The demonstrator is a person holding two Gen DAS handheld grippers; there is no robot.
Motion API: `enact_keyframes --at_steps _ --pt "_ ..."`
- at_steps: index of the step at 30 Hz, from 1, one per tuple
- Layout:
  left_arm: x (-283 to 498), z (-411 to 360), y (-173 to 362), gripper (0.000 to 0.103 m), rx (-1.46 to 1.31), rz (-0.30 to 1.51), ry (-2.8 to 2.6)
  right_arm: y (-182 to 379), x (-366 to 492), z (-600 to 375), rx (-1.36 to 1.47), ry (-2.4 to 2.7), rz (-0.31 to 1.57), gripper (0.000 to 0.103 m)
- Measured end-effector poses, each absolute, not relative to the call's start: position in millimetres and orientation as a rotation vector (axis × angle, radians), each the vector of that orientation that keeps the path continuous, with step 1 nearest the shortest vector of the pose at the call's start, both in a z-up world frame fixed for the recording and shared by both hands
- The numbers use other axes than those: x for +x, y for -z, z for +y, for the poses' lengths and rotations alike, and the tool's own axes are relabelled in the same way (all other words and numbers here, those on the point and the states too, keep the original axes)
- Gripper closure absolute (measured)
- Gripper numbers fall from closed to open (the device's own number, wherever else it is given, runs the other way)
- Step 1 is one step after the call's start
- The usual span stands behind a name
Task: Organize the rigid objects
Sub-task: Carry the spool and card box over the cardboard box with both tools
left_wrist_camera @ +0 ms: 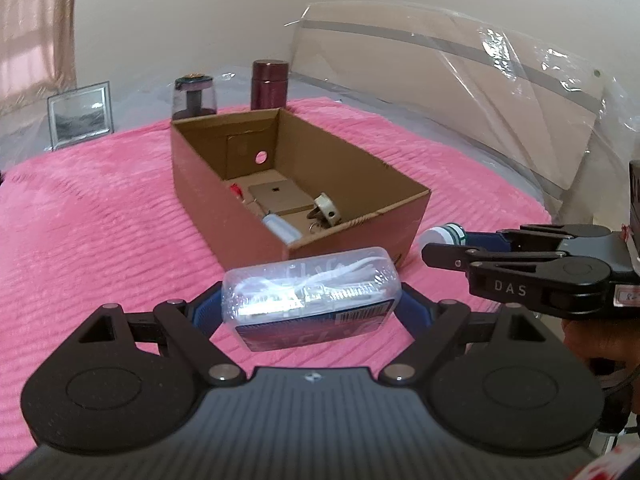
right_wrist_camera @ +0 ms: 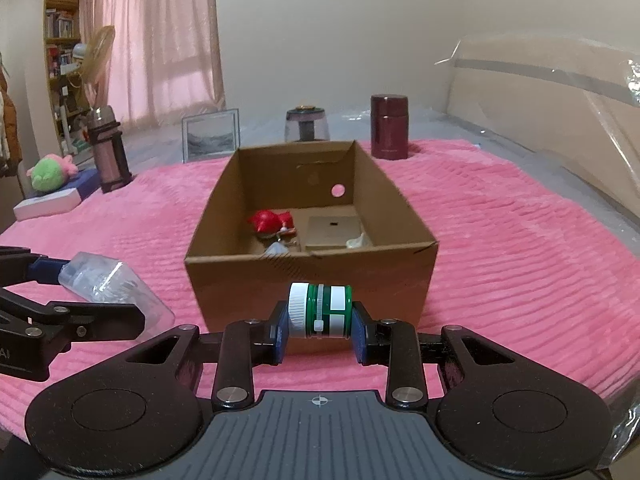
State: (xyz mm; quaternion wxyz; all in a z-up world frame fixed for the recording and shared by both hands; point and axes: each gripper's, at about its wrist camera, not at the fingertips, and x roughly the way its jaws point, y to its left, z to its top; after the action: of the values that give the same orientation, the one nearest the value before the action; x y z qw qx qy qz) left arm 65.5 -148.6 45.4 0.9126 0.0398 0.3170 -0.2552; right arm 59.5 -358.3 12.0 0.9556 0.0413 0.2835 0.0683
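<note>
My left gripper (left_wrist_camera: 310,306) is shut on a clear plastic case (left_wrist_camera: 310,300) with white cable inside and a dark label, held above the pink blanket just short of the open cardboard box (left_wrist_camera: 224,216). My right gripper (right_wrist_camera: 319,326) is shut on a small green jar with a white cap (right_wrist_camera: 320,310), lying sideways between the blue pads in front of the box (right_wrist_camera: 312,276). The box holds a red toy (right_wrist_camera: 266,220), a tan card and small items. Each gripper shows in the other's view: the right gripper (left_wrist_camera: 444,246) at the right edge, the left gripper (right_wrist_camera: 60,292) at the left edge with the case (right_wrist_camera: 108,288).
Behind the box stand a maroon flask (right_wrist_camera: 389,132), a glass jar with a dark lid (right_wrist_camera: 306,124) and a framed picture (right_wrist_camera: 211,134). A tall thermos (right_wrist_camera: 106,150) and a green plush on a book (right_wrist_camera: 50,176) are at the left. A plastic-wrapped headboard (left_wrist_camera: 480,100) runs along the right.
</note>
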Motion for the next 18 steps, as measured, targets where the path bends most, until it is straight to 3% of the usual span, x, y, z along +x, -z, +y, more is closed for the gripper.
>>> enact_keyframes --at_steps 18 --pt "109.6 -182.0 -79.3 0.018 0.178 0.594 0.614 -47.4 93.8 -371.5 0.036 -0.163 0.505 0.074"
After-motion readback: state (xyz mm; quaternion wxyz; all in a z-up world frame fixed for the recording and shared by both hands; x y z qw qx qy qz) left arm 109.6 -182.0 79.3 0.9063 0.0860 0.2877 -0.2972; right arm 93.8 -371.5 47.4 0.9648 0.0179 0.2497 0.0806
